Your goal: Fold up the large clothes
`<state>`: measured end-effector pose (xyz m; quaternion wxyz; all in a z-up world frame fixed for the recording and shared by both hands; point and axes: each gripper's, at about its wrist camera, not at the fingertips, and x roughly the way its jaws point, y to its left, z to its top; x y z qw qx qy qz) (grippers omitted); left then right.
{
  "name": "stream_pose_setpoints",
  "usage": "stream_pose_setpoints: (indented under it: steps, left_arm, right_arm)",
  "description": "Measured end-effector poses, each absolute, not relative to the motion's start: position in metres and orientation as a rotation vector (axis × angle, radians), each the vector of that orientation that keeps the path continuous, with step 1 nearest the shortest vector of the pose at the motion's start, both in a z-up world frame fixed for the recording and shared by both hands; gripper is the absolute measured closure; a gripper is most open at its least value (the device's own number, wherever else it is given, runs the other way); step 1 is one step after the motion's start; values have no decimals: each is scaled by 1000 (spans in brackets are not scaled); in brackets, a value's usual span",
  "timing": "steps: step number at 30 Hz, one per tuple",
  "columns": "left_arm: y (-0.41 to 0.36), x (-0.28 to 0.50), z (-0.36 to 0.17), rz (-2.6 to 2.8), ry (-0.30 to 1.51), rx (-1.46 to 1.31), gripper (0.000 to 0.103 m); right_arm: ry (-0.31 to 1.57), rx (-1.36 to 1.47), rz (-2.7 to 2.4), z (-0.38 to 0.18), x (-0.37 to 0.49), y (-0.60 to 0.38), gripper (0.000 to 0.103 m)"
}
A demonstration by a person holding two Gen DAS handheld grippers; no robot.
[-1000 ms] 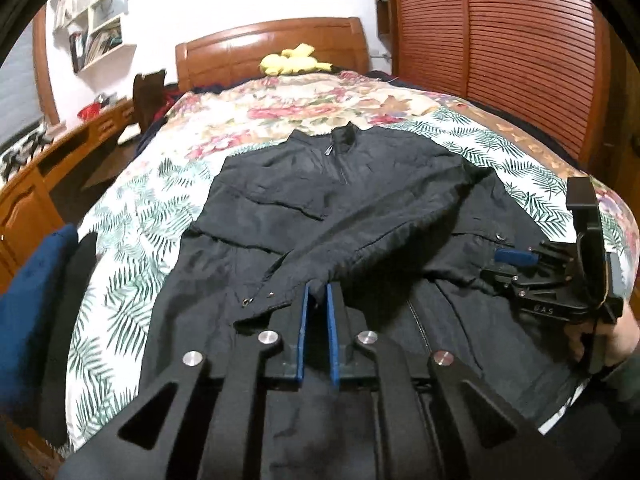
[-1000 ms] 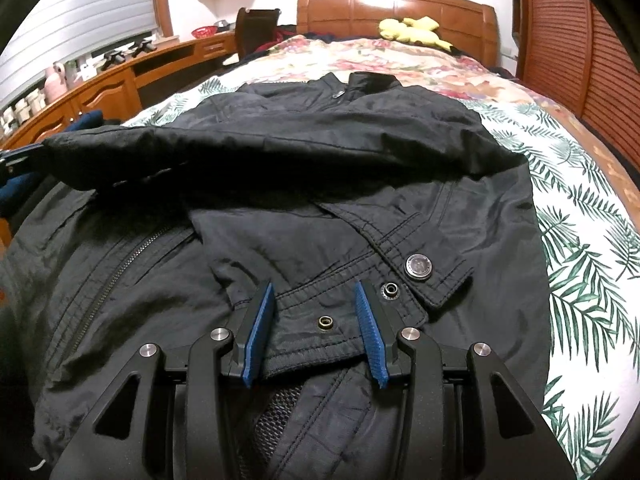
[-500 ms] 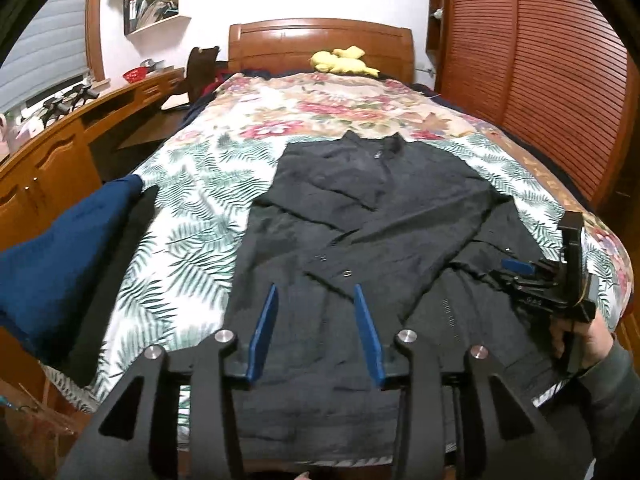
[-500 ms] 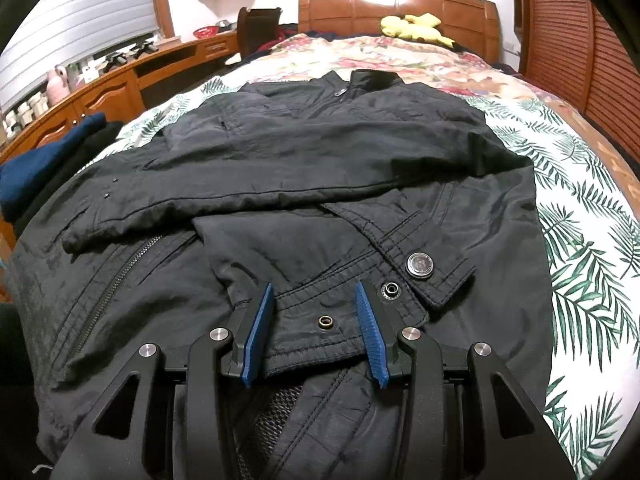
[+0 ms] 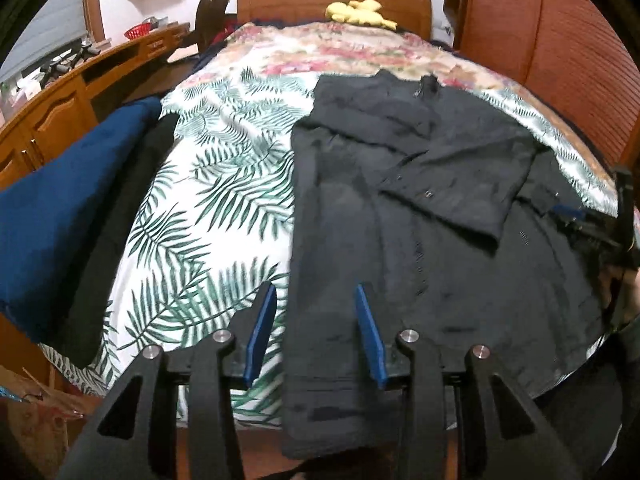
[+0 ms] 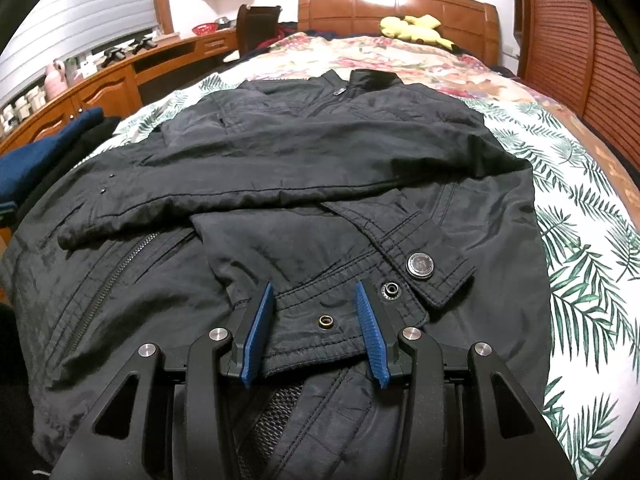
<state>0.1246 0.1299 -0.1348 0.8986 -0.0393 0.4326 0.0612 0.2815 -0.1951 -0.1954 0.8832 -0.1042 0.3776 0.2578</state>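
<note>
Bed (image 5: 224, 168) with a palm-leaf and floral cover, filling the field ahead of both tools; wooden headboard (image 6: 396, 8) at its far end, with a yellow soft toy (image 6: 416, 28) before it. Black jacket (image 6: 304, 168) laid front-up across the bed, collar toward the headboard, one sleeve (image 6: 280, 196) folded across the chest; it lies directly beneath and ahead of the right tool and, in the left wrist view, ahead and to the right of the left tool. Folded blue cloth (image 5: 60, 208) and a dark garment beside it, well to the left of the left tool at the bed's edge. Left tool (image 5: 316, 336): jaws part-open, having just been opening, nothing held; the jacket's left edge lies below the gap, apparently untouched, though blur limits certainty. Right tool (image 6: 316, 332): jaws part-open, standing to either side of the jacket's cuff (image 6: 332, 320), pads not pressing it. Metal snap button (image 6: 420, 266) just beyond the right tool's right finger.
</note>
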Motion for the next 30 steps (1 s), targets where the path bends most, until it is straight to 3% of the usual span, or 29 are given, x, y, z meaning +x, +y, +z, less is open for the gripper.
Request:
stream_pose_setpoints:
  steps: [18,30]
  left_arm:
    - [150,158,-163,-28,1043,-41,62]
    - [154,158,-172,-100,1001,-51,62]
  right_arm:
    - [780,-246,509,-186,266,-202,59]
    - [890,-229,273,-172,191,-304,56]
